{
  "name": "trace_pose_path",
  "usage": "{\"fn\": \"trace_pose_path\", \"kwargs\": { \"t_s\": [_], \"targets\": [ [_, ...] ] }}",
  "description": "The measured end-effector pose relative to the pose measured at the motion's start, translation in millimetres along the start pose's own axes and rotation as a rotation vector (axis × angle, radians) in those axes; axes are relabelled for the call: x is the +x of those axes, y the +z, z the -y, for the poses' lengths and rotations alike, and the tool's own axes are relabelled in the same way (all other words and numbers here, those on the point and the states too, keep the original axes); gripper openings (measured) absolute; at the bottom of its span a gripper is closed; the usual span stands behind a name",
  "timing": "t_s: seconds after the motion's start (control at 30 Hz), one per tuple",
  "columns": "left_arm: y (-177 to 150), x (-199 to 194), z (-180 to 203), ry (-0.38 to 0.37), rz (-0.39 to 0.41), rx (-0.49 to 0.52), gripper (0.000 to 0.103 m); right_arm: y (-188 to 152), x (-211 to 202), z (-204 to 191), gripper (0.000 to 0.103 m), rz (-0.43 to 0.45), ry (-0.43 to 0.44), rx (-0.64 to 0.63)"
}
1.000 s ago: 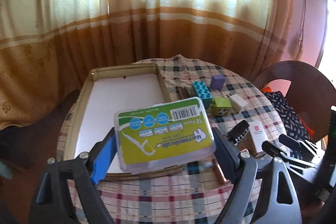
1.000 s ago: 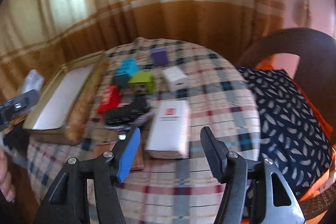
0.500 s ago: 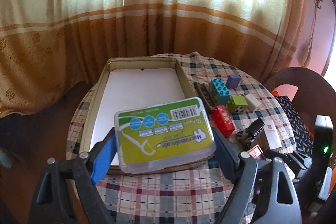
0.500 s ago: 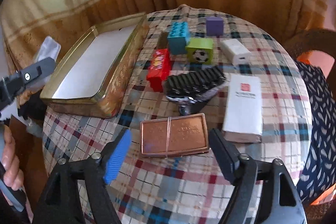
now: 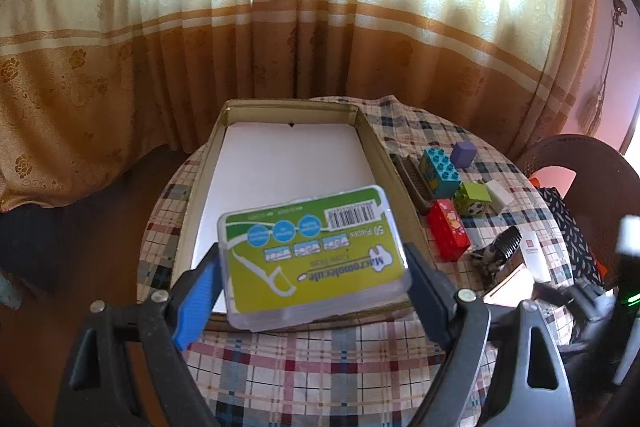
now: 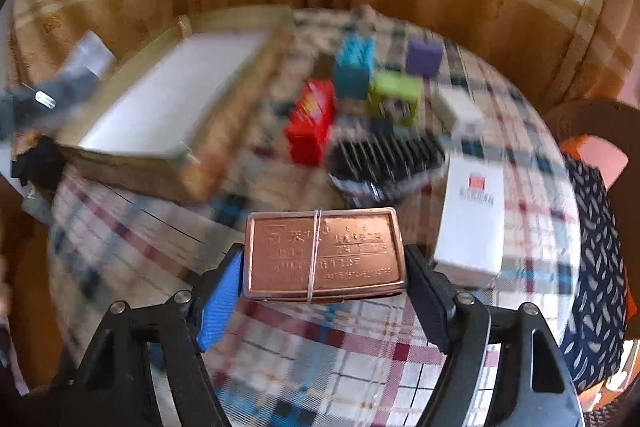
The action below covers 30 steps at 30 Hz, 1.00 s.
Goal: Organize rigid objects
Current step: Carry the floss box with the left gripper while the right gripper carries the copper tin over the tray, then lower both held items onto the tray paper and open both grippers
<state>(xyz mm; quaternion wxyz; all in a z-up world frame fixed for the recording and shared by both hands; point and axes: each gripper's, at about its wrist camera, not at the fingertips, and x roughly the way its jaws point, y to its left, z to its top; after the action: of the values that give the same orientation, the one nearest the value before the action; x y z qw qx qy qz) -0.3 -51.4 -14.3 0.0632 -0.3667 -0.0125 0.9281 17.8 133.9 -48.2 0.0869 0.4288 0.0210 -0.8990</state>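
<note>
My left gripper [image 5: 312, 261] is shut on a clear plastic floss-pick box [image 5: 308, 227] with a green label. It holds the box above the near end of the gold tray [image 5: 374, 151], which has a bare white floor. In the right wrist view a flat copper tin [image 6: 320, 251] with a rubber band round it lies between the fingers of my right gripper [image 6: 322, 263]. The jaws are closing and both pads touch the tin's short sides. The tin looks sharp while the checked tablecloth [image 6: 320, 355] around it is blurred.
Right of the tray lie a red block [image 6: 312, 123], a blue brick [image 6: 354, 67], a green cube [image 6: 394, 95], a purple cube [image 6: 424, 57], a small white box [image 6: 460, 111], a black comb [image 6: 388, 155] and a long white box [image 6: 472, 223]. A chair with a patterned cushion [image 6: 600, 247] stands at the right.
My right gripper moved left from the long white box to the copper tin, widened, then came in around it. My left gripper carried the floss box over the tray's near end.
</note>
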Motion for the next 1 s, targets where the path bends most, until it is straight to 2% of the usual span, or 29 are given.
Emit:
{"fn": "trace_pose_path", "kwargs": {
  "t_s": [0.13,0.23,0.37,0.5,0.7,0.83,1.0],
  "targets": [
    [7.4,-0.8,-6.5,0.034,0.017,-0.011,0.086,31.2,-29.7,-15.1,0.078,0.132,0.017,-0.034],
    [13.4,2.0,-11.7,0.066,0.026,-0.016,0.086,56.7,-26.2,-28.4,0.078,0.191,0.042,-0.039],
    [24.7,8.1,-17.6,0.114,0.039,-0.014,0.086,87.0,-8.7,-46.1,0.078,0.217,0.058,-0.048],
    [43.0,22.0,-27.7,0.169,0.05,-0.025,0.086,117.5,8.1,-47.9,0.078,0.23,0.076,0.002],
    [73.1,56.2,-44.1,0.213,0.017,-0.053,0.086,163.3,41.7,-52.4,0.078,0.209,0.1,0.052],
    [82.7,81.8,-49.3,0.204,-0.028,-0.084,0.086,188.4,80.1,-52.7,0.078,0.133,0.141,0.117],
    [87.8,110.1,-46.9,0.214,-0.093,-0.081,0.086,203.7,119.1,-57.5,0.079,0.055,0.166,0.14]
  ]
}}
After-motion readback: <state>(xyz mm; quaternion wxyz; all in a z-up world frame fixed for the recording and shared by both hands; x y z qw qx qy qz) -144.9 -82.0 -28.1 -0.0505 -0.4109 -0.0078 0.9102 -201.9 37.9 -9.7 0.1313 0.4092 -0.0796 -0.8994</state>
